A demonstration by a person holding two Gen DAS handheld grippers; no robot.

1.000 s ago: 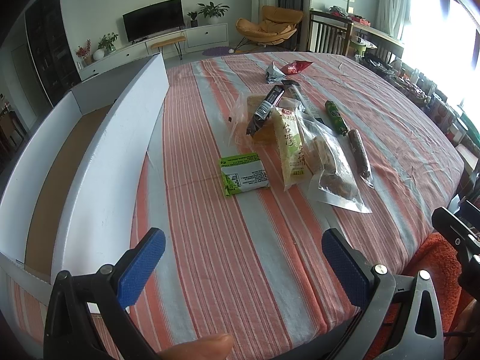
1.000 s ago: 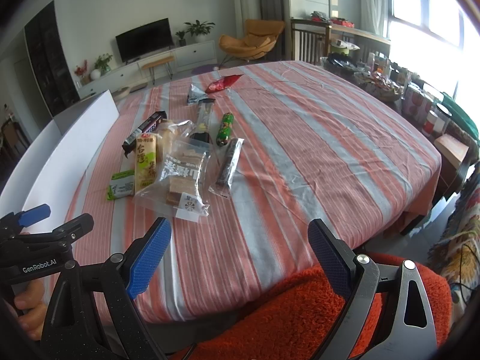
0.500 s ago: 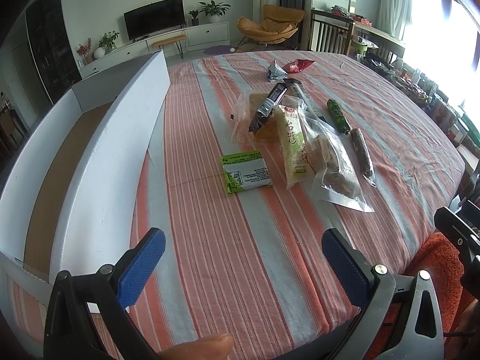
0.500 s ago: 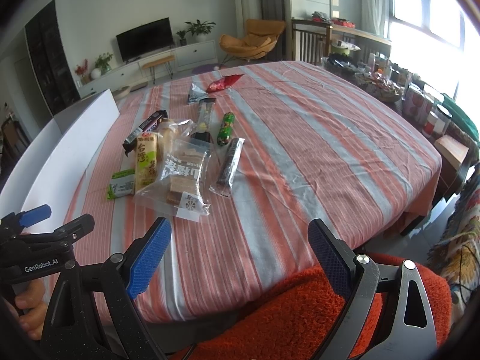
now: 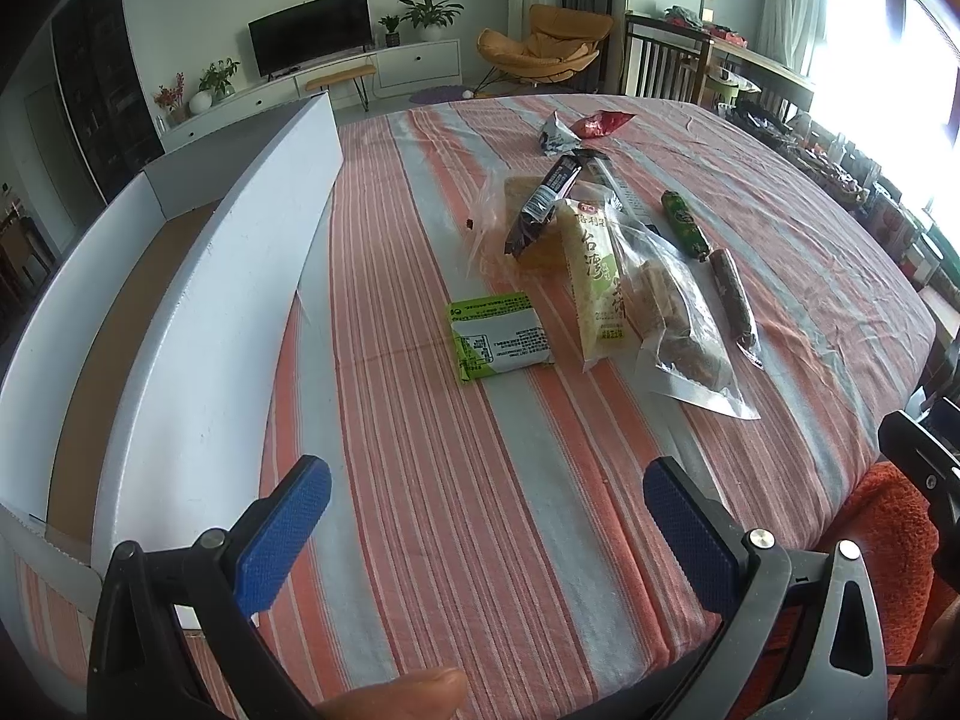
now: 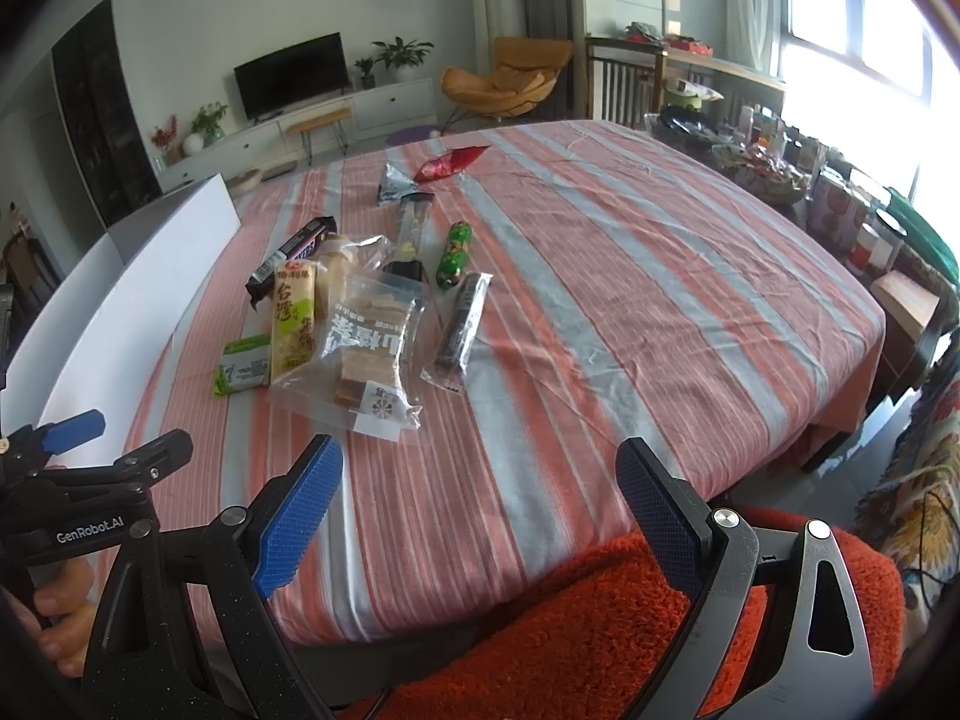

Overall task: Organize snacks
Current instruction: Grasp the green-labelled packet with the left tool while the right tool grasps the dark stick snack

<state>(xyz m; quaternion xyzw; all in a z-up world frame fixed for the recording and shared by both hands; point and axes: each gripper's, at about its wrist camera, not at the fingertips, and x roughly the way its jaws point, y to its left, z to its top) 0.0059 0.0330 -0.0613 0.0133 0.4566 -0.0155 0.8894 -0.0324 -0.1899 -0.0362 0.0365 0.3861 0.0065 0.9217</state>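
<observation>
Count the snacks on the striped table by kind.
Plastic-wrapped sausage sticks: 2
Clear plastic bags of baked goods: 2
Other sealed snack packets: 6
Total: 10

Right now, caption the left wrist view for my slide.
Open left gripper above the striped table, snack packets ahead, white box alongside.

Two wrist views over one counter (image 5: 420, 480)

Both look forward from its near edge, sharing the snack pile (image 5: 600, 276) (image 6: 360, 324) at mid-distance.
</observation>
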